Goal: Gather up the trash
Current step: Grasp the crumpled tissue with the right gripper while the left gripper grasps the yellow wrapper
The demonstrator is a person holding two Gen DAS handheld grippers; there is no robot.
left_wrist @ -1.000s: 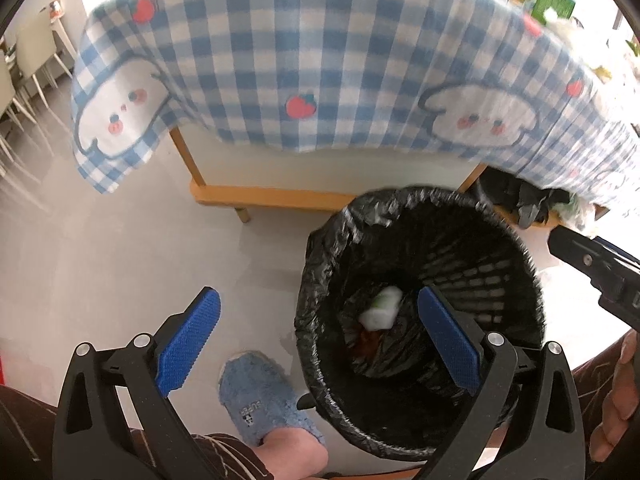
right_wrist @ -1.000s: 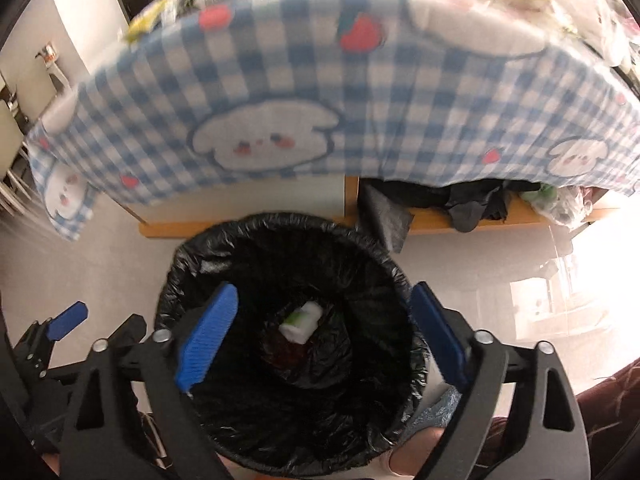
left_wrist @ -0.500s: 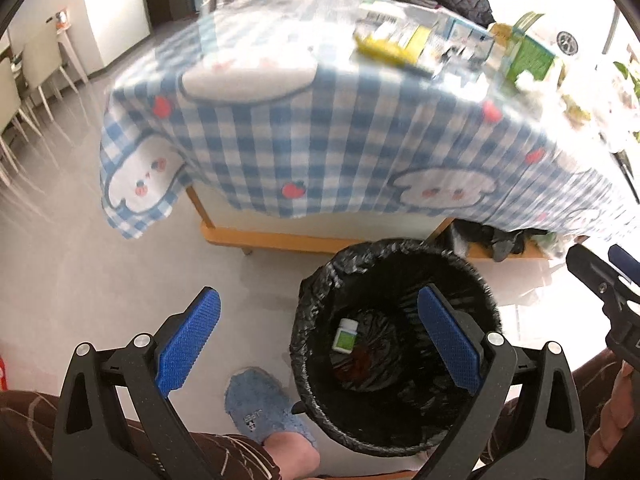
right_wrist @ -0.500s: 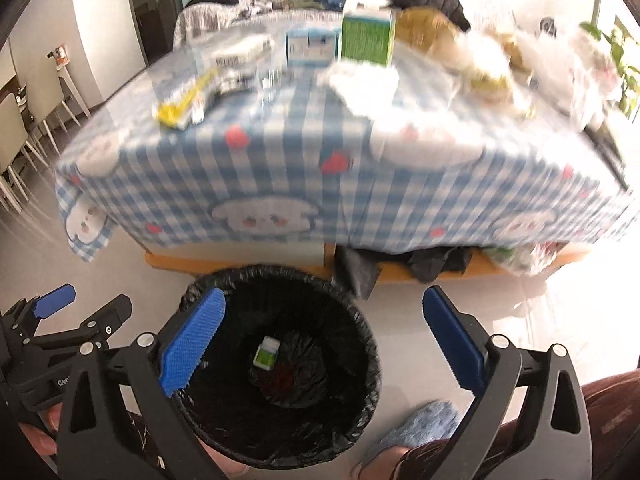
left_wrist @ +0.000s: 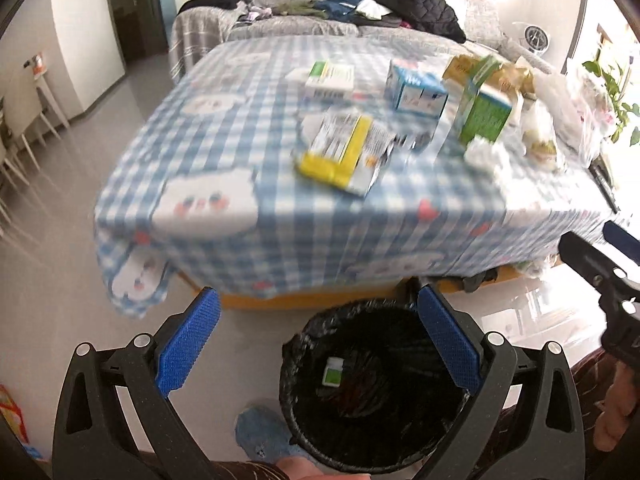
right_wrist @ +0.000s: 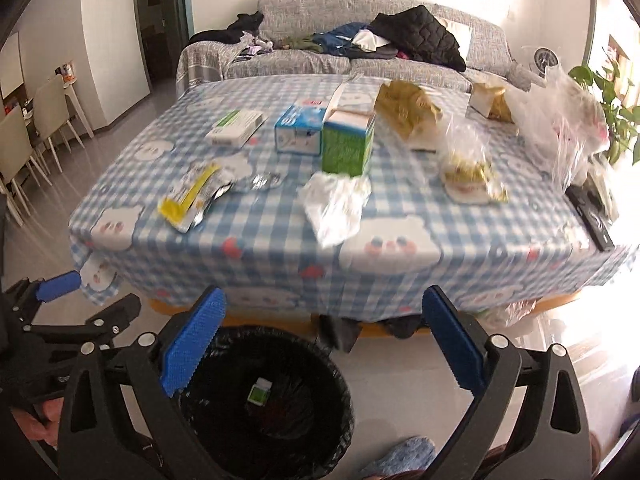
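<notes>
A black-lined trash bin [left_wrist: 372, 392] [right_wrist: 268, 396] stands on the floor before the table; a small green-and-white box [left_wrist: 333, 372] [right_wrist: 259, 391] lies inside. On the blue checked tablecloth [right_wrist: 260, 232] lie a yellow wrapper [left_wrist: 340, 152] [right_wrist: 188, 196], a crumpled white tissue [right_wrist: 336, 204], a green carton [right_wrist: 348, 140], a blue box [right_wrist: 298, 130], a white-green box [right_wrist: 236, 126] and plastic bags [right_wrist: 468, 168]. My left gripper [left_wrist: 316, 344] and right gripper [right_wrist: 324, 340] are both open and empty, held above the bin.
A grey sofa [right_wrist: 320, 60] with piled clothes stands behind the table. White chairs [right_wrist: 36, 120] are at the left. A black remote [right_wrist: 592, 216] lies at the table's right edge. A blue slipper [left_wrist: 260, 436] is beside the bin.
Both grippers have risen and tilted up from over the bin, so the tabletop and its trash have come into view. Both stay open and empty.
</notes>
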